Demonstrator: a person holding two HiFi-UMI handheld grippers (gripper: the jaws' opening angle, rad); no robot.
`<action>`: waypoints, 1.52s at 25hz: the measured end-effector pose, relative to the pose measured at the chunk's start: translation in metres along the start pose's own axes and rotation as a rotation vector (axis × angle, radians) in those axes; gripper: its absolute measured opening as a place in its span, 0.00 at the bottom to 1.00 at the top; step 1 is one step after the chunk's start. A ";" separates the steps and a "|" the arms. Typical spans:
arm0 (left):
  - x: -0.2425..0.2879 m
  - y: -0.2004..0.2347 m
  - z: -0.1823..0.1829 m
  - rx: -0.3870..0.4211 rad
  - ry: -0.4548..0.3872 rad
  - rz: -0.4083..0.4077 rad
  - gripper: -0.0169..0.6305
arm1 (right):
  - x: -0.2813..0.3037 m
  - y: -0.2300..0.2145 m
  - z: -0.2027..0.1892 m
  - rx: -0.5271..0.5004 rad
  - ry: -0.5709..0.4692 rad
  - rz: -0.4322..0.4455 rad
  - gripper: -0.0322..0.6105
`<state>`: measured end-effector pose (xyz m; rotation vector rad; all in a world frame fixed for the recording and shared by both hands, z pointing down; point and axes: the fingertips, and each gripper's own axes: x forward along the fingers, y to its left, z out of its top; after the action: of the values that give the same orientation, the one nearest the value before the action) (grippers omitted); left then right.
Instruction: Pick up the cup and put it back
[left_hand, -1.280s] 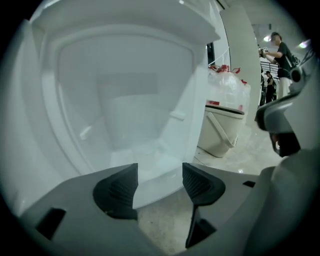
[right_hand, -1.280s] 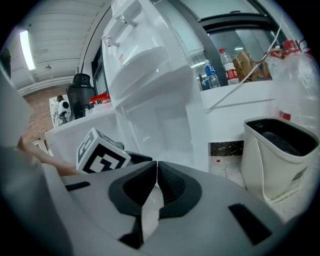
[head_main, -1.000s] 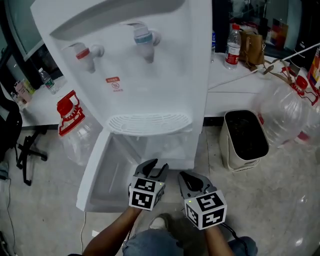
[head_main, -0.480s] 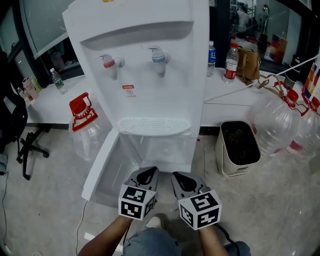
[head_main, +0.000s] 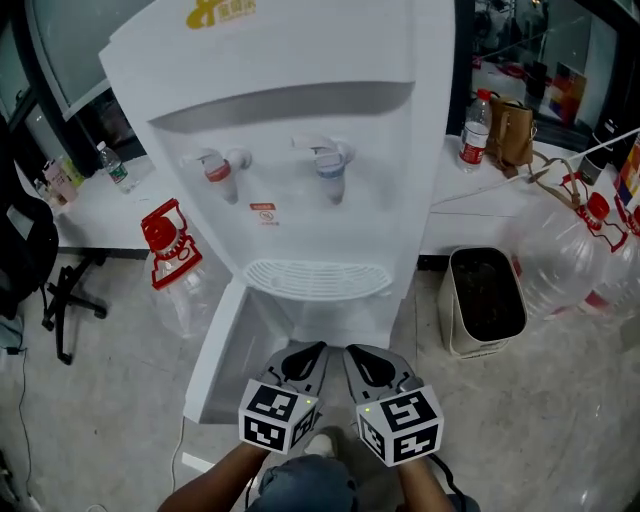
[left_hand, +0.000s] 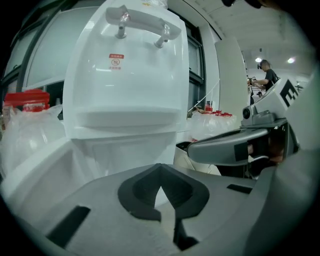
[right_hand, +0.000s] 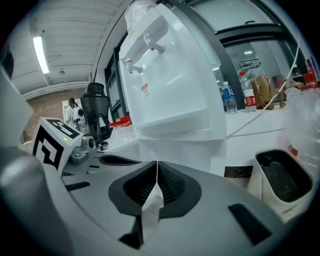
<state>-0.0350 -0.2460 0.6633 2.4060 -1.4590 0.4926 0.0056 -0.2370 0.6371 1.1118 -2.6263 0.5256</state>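
Note:
No cup shows in any view. My left gripper and right gripper hang side by side low in the head view, close to my body. They point at the white water dispenser. In the left gripper view the left gripper has its jaws pressed together with nothing between them. The right gripper is likewise shut and empty. The dispenser's lower cabinet stands open, its door swung out to the left. I cannot see what is inside the cabinet.
The dispenser has a red tap, a blue tap and a drip grille. A beige bin stands at its right. Empty water jugs lie at the left and right. A bottle stands on the white counter.
The left gripper's jaws have gone from apart to shut. My head has pulled back and up, so more of the dispenser's top shows. Both grippers stay low and together.

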 end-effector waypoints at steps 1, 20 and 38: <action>-0.005 0.000 0.010 -0.002 0.007 0.000 0.04 | -0.001 0.002 0.008 0.017 0.008 -0.001 0.08; -0.160 -0.036 0.315 0.026 0.050 -0.011 0.04 | -0.135 0.072 0.296 0.157 0.052 -0.038 0.08; -0.230 -0.065 0.477 0.005 -0.021 -0.049 0.04 | -0.200 0.117 0.468 0.016 0.007 -0.046 0.08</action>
<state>-0.0092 -0.2293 0.1310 2.4516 -1.4054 0.4624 0.0194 -0.2272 0.1153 1.1702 -2.5876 0.5405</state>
